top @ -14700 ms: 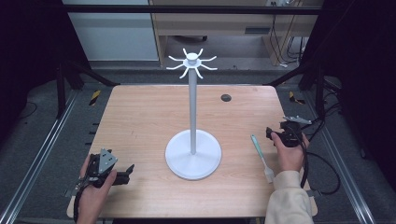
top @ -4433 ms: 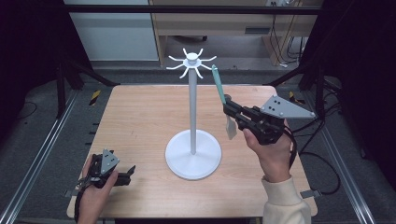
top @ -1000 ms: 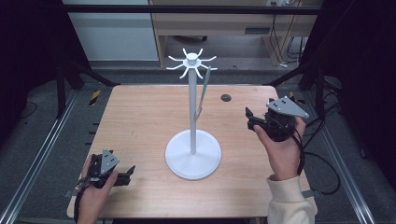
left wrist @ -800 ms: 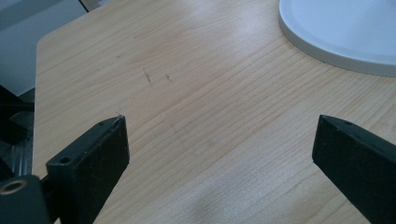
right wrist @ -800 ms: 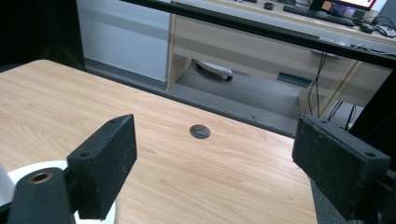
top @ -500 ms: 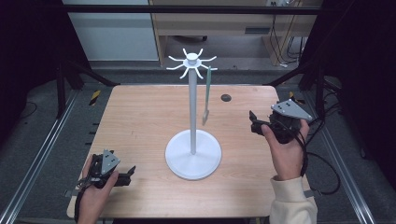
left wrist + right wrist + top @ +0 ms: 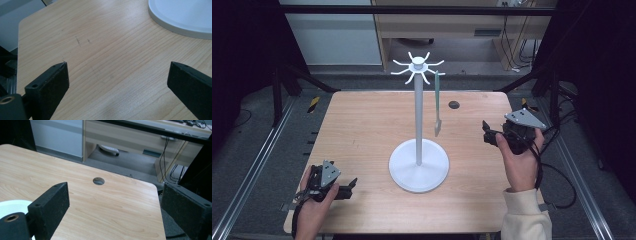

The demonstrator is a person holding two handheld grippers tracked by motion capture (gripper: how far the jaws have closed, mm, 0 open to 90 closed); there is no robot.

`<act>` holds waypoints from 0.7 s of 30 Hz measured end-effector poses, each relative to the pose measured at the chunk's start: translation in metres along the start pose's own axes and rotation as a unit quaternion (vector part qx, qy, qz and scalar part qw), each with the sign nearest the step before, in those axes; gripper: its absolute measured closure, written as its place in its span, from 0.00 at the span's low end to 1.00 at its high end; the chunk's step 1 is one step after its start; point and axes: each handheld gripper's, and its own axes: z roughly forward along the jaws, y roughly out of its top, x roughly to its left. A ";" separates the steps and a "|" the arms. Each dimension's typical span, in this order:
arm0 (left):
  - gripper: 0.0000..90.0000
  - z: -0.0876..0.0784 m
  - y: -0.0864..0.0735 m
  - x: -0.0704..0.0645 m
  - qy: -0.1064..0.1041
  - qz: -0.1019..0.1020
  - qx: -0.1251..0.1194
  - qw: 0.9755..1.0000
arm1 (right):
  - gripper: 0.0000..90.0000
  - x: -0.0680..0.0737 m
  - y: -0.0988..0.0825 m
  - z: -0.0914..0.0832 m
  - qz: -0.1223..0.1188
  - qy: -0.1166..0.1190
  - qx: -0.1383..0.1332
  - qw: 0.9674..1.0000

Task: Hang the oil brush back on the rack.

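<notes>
Two tongs spread wide, one utensil hanging on the rack.
Left tongs (image 7: pixel 351 185) rest on the desk (image 7: pixel 362 125) near its front left corner; right tongs (image 7: pixel 486 134) hover at the right side, empty. A pale green utensil (image 7: pixel 437 104) hangs from the white hook stand (image 7: pixel 418 130).

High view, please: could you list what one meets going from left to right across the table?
left gripper → white stand → hanging spatula → table's round hole → right gripper
</notes>
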 end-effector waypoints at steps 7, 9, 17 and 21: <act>0.04 0.001 0.000 -0.001 -0.001 0.000 0.001 1.000 | 0.10 -0.005 -0.011 0.010 0.006 -0.005 0.024 1.000; 0.04 0.001 0.000 -0.001 -0.002 0.000 0.001 1.000 | 0.10 -0.007 -0.016 0.013 0.007 -0.007 0.031 0.999; 0.04 0.001 0.000 -0.001 -0.003 0.001 0.003 1.000 | 0.11 -0.011 -0.030 0.024 0.012 -0.006 0.055 0.998; 0.04 0.001 0.000 -0.001 -0.004 0.005 0.007 1.000 | 0.12 -0.013 -0.037 0.029 0.010 -0.003 0.066 0.998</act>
